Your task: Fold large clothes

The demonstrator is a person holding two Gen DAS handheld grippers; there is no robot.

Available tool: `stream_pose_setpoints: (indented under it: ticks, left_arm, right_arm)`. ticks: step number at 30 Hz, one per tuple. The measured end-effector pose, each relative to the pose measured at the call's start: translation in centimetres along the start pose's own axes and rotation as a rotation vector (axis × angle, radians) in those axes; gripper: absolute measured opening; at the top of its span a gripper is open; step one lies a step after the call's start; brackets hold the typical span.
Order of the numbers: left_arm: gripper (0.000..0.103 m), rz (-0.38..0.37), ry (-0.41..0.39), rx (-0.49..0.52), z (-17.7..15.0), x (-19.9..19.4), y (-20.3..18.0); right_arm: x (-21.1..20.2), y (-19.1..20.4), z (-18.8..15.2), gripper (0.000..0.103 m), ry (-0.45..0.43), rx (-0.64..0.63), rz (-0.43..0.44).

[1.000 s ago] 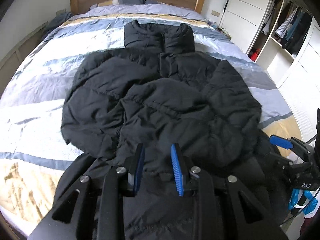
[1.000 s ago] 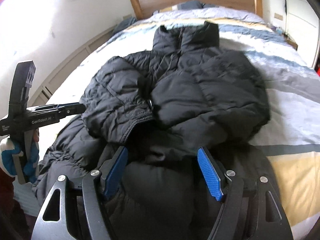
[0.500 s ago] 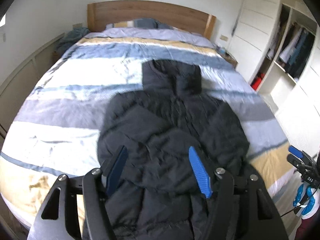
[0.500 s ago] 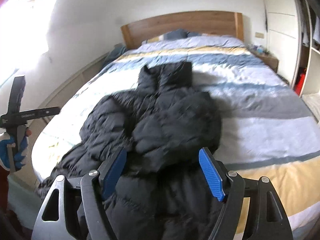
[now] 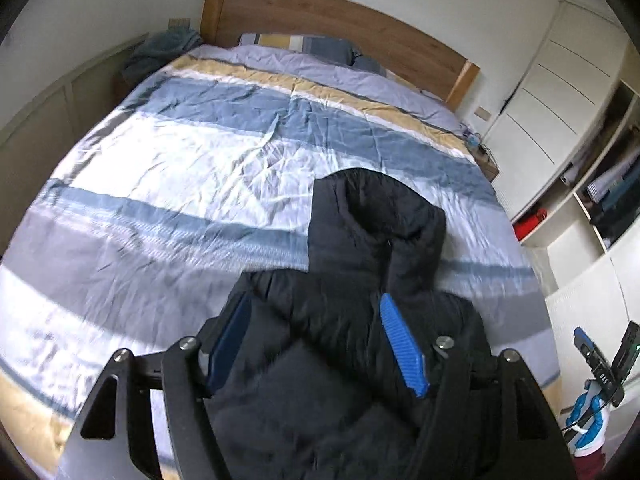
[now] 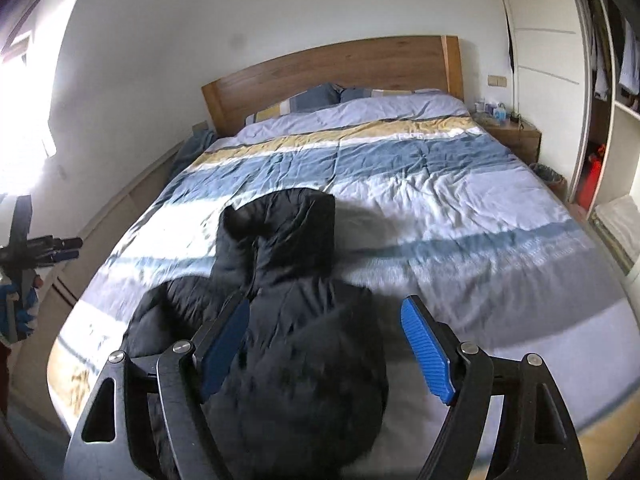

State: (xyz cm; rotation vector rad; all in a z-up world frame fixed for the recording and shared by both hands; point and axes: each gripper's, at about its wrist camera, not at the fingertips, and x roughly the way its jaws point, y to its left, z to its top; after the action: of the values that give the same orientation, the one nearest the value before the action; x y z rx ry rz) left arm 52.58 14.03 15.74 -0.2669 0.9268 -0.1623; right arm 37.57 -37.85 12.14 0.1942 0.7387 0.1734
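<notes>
Left wrist view: left gripper (image 5: pixel 320 344) fingers spread wide w/ nothing pinched, black puffer jacket (image 5: pixel 360 340) bunched at the foot of the bed (image 5: pixel 168 168); puffy fill probably springs open since nothing pins it. Right wrist view: right gripper (image 6: pixel 328 344) also spread & empty above the jacket (image 6: pixel 288 320), near the bed's (image 6: pixel 460 208) edge, so the bundle could slide off.
</notes>
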Motion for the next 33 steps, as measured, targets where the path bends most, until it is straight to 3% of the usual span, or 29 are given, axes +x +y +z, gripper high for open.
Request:
stream_pose_setpoints:
  ticks: [6,15,23,28,31,33]
  left_arm:
    - [0.066,-0.017,0.041,-0.059,5.7,10.6,0.9]
    - [0.066,-0.125,0.045,-0.110,8.4,25.8,1.6]
    - [0.066,-0.284,0.042,-0.165,8.5,35.4,1.2]
    - [0.066,-0.319,0.076,-0.162,8.0,38.5,0.4]
    - [0.066,-0.314,0.083,-0.167,7.9,39.3,0.1]
    - [0.064,-0.291,0.096,-0.157,7.9,39.7,-0.4]
  right_arm:
    - [11.3,-1.5,4.7,0.080,0.058,0.062,0.057]
    - [27.6,-1.9,8.1,0.082,0.101,0.162,0.168]
    - [37.2,-1.8,9.0,0.084,0.117,0.203,0.231]
    - [40.4,-1.2,9.2,0.082,0.142,0.185,0.234]
    - [41.5,-1.0,9.3,0.061,0.158,0.182,0.239]
    - [42.1,-0.6,9.3,0.042,0.175,0.159,0.236]
